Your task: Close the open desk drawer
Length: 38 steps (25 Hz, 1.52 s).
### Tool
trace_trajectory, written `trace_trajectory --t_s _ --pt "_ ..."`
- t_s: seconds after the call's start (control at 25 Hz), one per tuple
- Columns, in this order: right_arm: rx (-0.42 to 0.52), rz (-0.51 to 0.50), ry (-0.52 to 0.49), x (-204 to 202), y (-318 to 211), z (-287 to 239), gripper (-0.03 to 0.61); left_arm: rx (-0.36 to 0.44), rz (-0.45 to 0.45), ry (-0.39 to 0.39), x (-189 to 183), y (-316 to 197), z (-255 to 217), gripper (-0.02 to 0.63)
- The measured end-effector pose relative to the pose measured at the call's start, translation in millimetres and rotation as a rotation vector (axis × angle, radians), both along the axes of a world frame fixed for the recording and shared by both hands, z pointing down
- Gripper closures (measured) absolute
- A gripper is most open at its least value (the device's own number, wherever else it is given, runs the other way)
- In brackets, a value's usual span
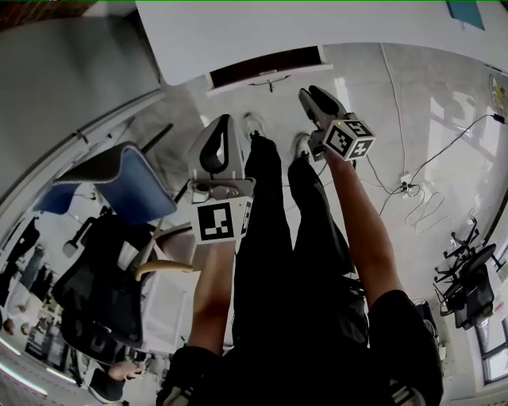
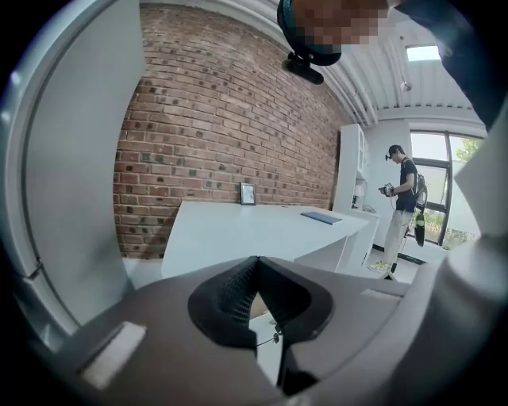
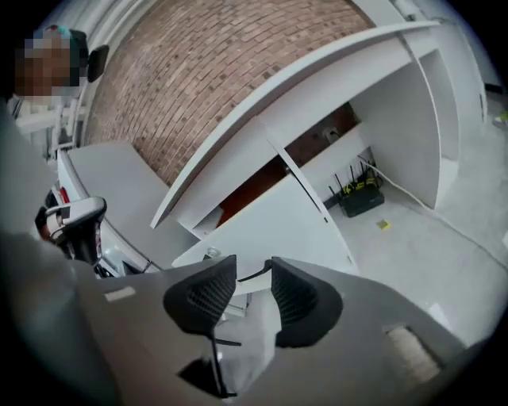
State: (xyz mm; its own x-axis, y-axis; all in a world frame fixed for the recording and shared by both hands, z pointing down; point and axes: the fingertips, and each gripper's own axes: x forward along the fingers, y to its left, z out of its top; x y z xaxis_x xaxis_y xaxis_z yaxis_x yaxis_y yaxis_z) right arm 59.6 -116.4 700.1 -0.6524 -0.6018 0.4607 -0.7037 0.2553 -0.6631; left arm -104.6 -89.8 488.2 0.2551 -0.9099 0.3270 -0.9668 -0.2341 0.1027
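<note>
Drawer (image 1: 266,68) open under surface (image 1: 317,24). Right claw (image 3: 254,295) wide, empty, aimed at its front, likely to push. Left claw (image 2: 255,292) shut, empty, clear.

Tabletop (image 1: 317,24): white, smooth, matt. Drawer (image 1: 266,70): white front, reddish-brown inside (material unclear). Wall (image 2: 214,119): rough red brick. Floor (image 1: 444,158): pale, glossy, reflecting light. Left tool (image 2: 255,266) and right tool (image 3: 254,273): matt grey plastic shells, black ribbed pads (image 3: 202,297).
</note>
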Motion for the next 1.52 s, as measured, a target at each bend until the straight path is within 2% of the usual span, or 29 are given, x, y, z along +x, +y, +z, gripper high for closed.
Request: trace_trajectory --t_s 0.36,0.6,0.76,0.92,0.96,1.16,1.28,1.52 --pt "-0.171 0.157 -0.263 -31 -2 38 0.436 0.039 0.000 0.021 0 -4 -4 0.597" --pt "-0.216 0.239 -0.374 -38 -8 52 0.437 0.023 0.022 0.053 4 -8 2 0.597" --pt "-0.218 0.241 -0.454 -49 -12 51 0.480 0.026 0.057 0.062 7 -9 4 0.597" --pt "-0.223 0.254 -0.481 -55 -15 55 0.493 0.021 0.074 0.068 5 -14 7 0.597" --pt "-0.221 0.262 -0.485 -55 -15 56 0.529 0.021 0.074 0.071 4 -15 7 0.597" --pt "-0.230 0.295 -0.544 -56 -12 56 0.541 0.032 0.079 0.084 1 -19 5 0.597" --pt "-0.218 0.281 -0.535 -56 -12 57 0.543 0.037 0.096 0.084 1 -19 5 0.597" --pt "-0.217 0.315 -0.542 -55 -19 55 0.546 0.038 0.110 0.090 3 -22 4 0.597"
